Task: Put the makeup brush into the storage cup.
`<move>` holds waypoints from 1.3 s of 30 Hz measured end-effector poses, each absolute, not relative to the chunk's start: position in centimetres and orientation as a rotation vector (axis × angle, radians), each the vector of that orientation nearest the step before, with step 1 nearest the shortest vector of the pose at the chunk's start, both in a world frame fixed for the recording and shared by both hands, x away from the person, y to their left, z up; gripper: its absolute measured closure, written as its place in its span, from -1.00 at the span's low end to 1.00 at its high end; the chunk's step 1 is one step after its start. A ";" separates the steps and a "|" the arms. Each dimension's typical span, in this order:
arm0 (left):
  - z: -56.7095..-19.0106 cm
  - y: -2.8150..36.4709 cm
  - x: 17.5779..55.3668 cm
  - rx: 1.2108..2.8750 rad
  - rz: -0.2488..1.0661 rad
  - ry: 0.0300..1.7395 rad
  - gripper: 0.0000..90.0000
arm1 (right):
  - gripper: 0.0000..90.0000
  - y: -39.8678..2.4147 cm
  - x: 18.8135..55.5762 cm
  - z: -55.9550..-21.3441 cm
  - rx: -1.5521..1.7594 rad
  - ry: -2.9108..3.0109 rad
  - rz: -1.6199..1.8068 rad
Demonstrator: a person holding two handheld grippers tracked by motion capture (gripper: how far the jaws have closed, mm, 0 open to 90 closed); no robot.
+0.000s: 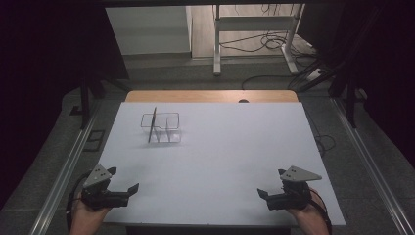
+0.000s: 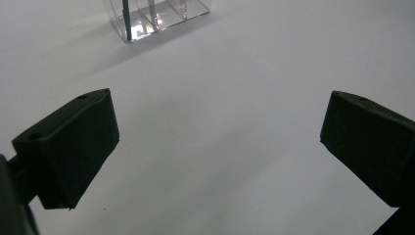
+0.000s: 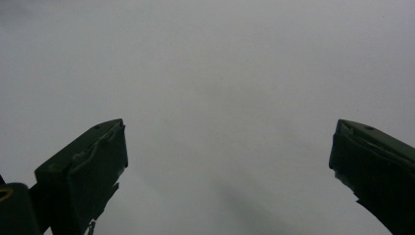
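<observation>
Clear rack [image 1: 164, 131], 1 dark plate upright in it, far left on white worktop [image 1: 230, 161]. Left claw [image 1: 123, 179] and right claw [image 1: 270, 182] near front edge, well apart, both spread wide, gripping nothing.

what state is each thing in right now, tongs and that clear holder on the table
left tongs: open, nothing between the jaws, low at the near left of the table
right tongs: open, nothing between the jaws, low at the near right
clear acrylic organizer: upright on the white table, apart from both tongs
dark flat piece: standing on edge in the organizer's left compartment
</observation>
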State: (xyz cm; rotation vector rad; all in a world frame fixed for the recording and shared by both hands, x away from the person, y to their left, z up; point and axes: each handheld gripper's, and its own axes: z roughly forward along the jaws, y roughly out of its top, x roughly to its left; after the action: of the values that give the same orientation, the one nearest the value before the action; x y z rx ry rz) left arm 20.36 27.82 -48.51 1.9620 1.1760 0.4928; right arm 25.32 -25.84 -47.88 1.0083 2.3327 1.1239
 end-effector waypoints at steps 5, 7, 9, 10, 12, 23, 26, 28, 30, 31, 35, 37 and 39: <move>-48.6 28.1 20.1 1.961 0.498 1.183 -0.97 | -0.98 -25.8 25.3 -47.9 1.008 2.333 1.123; -48.6 28.2 20.0 1.960 0.501 1.187 -0.97 | -0.98 -25.9 25.3 -47.9 1.008 2.334 1.124; -48.6 28.3 19.9 1.960 0.502 1.189 -0.97 | -0.98 -25.9 25.3 -47.9 1.010 2.333 1.124; -48.6 28.4 19.9 1.961 0.502 1.191 -0.97 | -0.98 -25.9 25.3 -47.9 1.010 2.333 1.124; -48.6 28.5 19.7 1.961 0.502 1.194 -0.97 | -0.98 -25.9 25.3 -47.9 1.010 2.333 1.124; -48.7 29.0 19.2 1.964 0.513 1.208 -0.97 | -0.98 -25.9 25.3 -47.9 1.009 2.337 1.119; -48.8 29.1 19.1 1.966 0.515 1.212 -0.97 | -0.98 -25.8 25.3 -47.9 1.009 2.340 1.115; -48.8 29.1 19.0 1.967 0.516 1.215 -0.97 | -0.98 -25.8 25.3 -47.9 1.009 2.339 1.116; -48.8 29.2 18.9 1.968 0.519 1.218 -0.97 | -0.98 -25.8 25.3 -47.9 1.009 2.338 1.116; -48.8 29.3 18.8 1.967 0.519 1.220 -0.97 | -0.98 -25.9 25.3 -47.9 1.009 2.338 1.116; -48.9 29.5 18.6 1.965 0.519 1.230 -0.97 | -0.98 -25.8 25.3 -47.9 1.010 2.339 1.115; -49.0 29.6 18.6 1.965 0.514 1.234 -0.97 | -0.98 -25.8 25.3 -47.9 1.009 2.339 1.114; -49.1 29.7 18.5 1.967 0.509 1.239 -0.97 | -0.98 -25.8 25.3 -47.9 1.009 2.339 1.114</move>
State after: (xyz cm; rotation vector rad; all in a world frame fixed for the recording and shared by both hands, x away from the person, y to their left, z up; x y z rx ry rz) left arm 18.52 29.69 -49.08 1.9675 1.2390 0.5094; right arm 25.35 -25.84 -47.95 1.0090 2.3394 1.1138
